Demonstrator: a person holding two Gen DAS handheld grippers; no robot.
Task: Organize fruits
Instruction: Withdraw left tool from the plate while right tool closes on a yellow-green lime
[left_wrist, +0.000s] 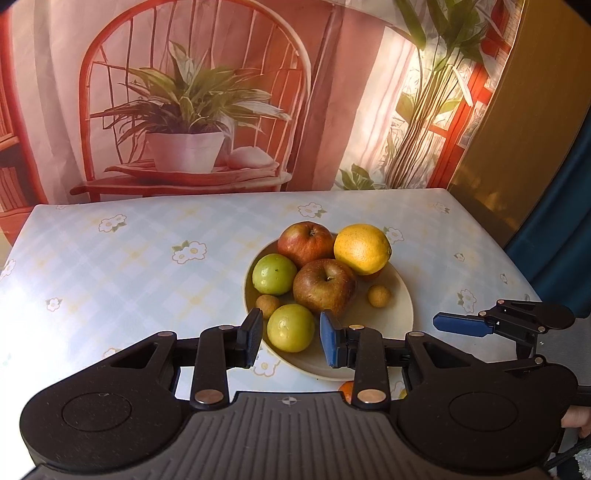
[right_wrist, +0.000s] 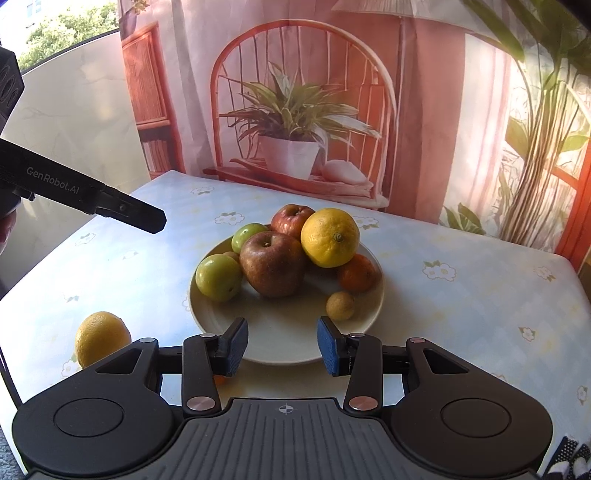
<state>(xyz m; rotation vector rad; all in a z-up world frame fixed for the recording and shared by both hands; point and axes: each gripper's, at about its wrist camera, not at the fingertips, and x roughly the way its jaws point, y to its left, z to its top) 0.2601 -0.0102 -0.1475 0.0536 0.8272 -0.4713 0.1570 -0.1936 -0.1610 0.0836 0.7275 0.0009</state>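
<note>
Your left gripper (left_wrist: 290, 341) hangs over the near rim of the plate (left_wrist: 402, 314), jaws apart, nothing clamped; a green fruit (left_wrist: 290, 328) shows in the gap between the pads, but it sits on the plate below and the pads don't touch it. Your right gripper (right_wrist: 282, 345) hangs at the plate's near edge, also parted and empty, with only bare plate showing between its pads. It also appears at the right edge of the left wrist view, side-on, blue pad visible. The plate holds two red-brown apples, the near apple (right_wrist: 272, 264) and the far apple (right_wrist: 291, 219), with a big yellow citrus (right_wrist: 330, 237) leaning on them. An orange mandarin (right_wrist: 357, 272) sits under and just right of the citrus. A second green fruit (right_wrist: 246, 236) lies behind the near one, on the plate's left side. A small tan round fruit (right_wrist: 340, 305) is alone on the right part of the plate; a second small tan fruit (left_wrist: 267, 303) sits between the two green ones. Off the plate, a yellow lemon (right_wrist: 101, 338) rests on the floral tablecloth (right_wrist: 461, 314) to the plate's near left, partly hidden by your right gripper's body. Something orange peeks out under each gripper near the table's front edge, too hidden to identify.
</note>
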